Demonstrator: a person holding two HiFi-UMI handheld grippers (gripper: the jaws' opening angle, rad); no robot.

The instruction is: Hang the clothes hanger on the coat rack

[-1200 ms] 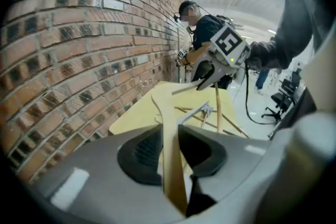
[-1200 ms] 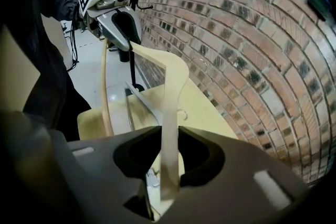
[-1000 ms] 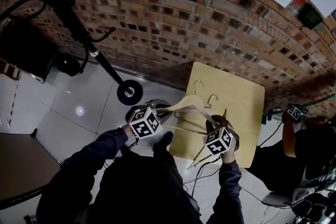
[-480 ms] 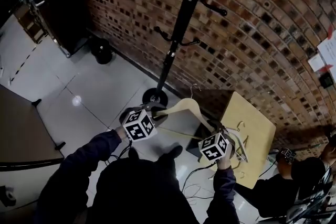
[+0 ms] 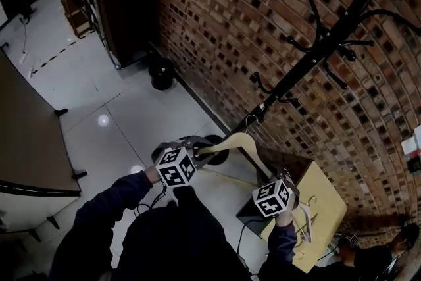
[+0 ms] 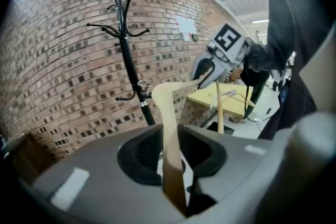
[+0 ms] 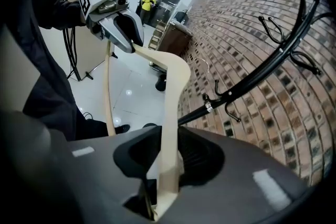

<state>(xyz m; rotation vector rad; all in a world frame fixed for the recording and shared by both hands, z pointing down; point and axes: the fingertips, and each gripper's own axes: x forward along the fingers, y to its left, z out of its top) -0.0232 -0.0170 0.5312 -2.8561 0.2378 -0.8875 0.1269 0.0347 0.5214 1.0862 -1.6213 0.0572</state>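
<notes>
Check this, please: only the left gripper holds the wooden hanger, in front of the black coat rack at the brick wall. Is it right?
No, both hold it. The right gripper view shows the right gripper shut on the other end of the wooden hanger, while the left gripper holds one. The rest is right.

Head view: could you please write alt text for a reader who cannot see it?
The left tool and right tool each grip one end of a wooden hanger, held near a black coat rack standing by a brick wall.

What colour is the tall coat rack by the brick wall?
Black coat rack; head view shows it best.
</notes>
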